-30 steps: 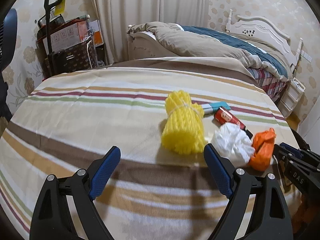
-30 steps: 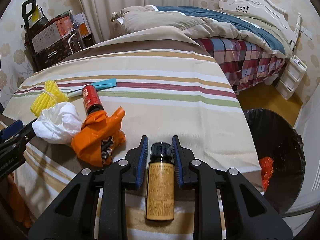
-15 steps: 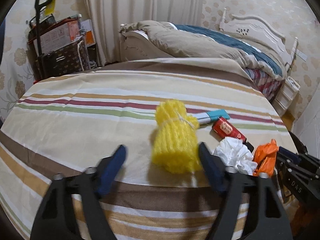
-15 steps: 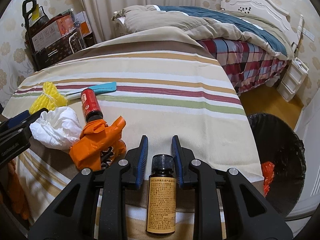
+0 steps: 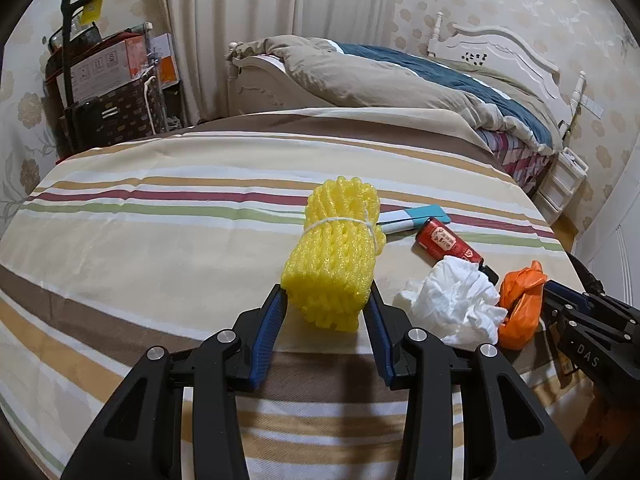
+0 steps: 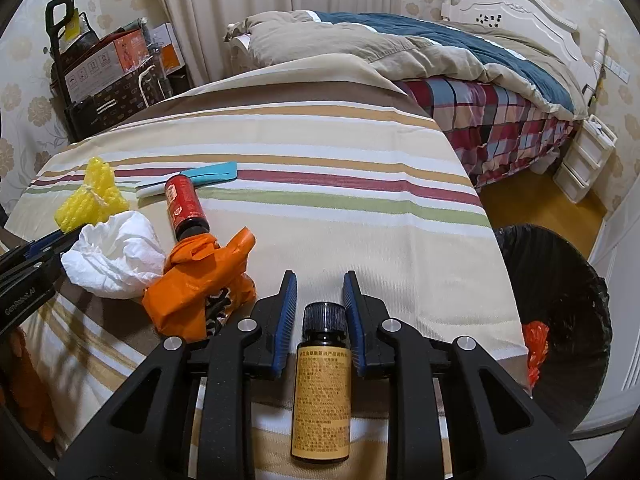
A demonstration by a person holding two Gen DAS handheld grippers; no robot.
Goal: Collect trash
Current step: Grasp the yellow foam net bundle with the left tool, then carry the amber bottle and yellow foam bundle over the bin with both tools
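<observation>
A yellow foam net bundle (image 5: 332, 256) lies on the striped tablecloth (image 5: 160, 240). My left gripper (image 5: 326, 292) has its jaws closing around the bundle's near end, and both blue pads touch its sides. In the right wrist view my right gripper (image 6: 320, 284) is shut on a small brown bottle (image 6: 322, 380) with a yellow label, held above the table's near edge. Beside the bundle lie a crumpled white tissue (image 5: 452, 308), an orange plastic bag (image 5: 520, 304), a red bottle (image 5: 444, 240) and a teal-and-white packet (image 5: 420, 216).
A black-lined bin (image 6: 560, 300) stands on the floor right of the table, with orange trash (image 6: 536, 344) inside. A bed (image 6: 460, 60) lies behind the table. A cart of boxes (image 5: 108, 92) stands at the back left. White drawers (image 6: 584, 160) sit near the bed.
My left gripper has moved forward to the yellow bundle and its jaws have narrowed from wide apart to touching it. The right gripper and its bottle have stayed put.
</observation>
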